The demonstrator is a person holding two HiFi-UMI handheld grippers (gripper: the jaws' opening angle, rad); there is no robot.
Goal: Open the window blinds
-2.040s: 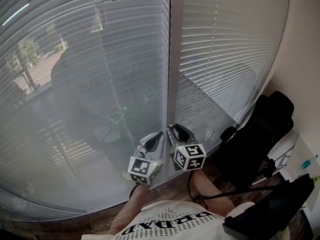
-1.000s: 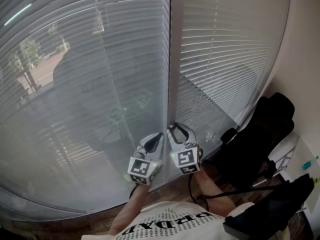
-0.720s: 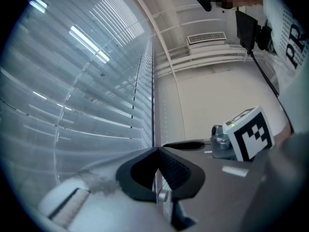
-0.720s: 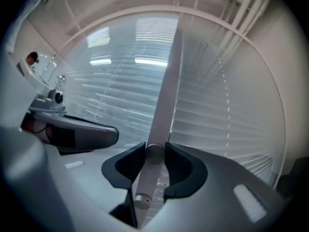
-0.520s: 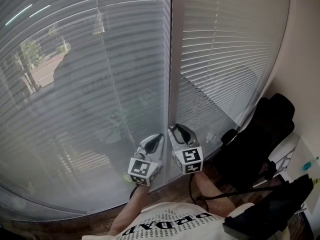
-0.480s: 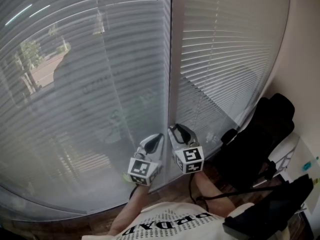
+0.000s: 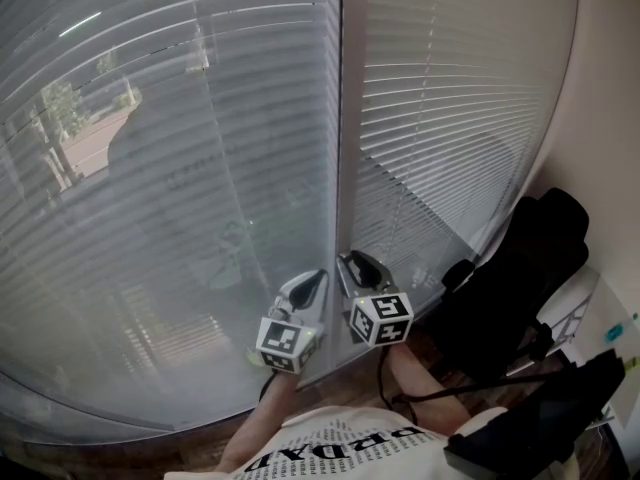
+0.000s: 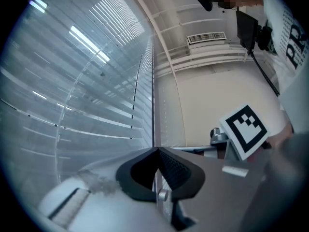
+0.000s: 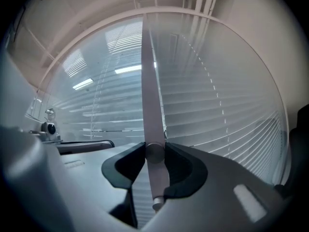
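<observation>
The tall white window post [image 7: 340,118] is the marker here. By its low end, the R gripper [image 9: 154,149] is clamped on the long pale-grey twist rod [image 9: 148,81], which hangs close to the post. The gripper's black-&-white marker cube [image 7: 381,318] shows a diff tilt than a sec ago, so the gripper has rolled & prob turned the rod w/ it. Left of the post, the grey slatted blind [image 7: 180,188] now shows clearer lines, so its slats are prob tipping open a bit. Right of the post, the white slatted blind [image 7: 450,118] looks the same. The L gripper [image 8: 155,151], just left of the post, has its jaws together w/ nothing seen in them. Prob more twisting needed.
</observation>
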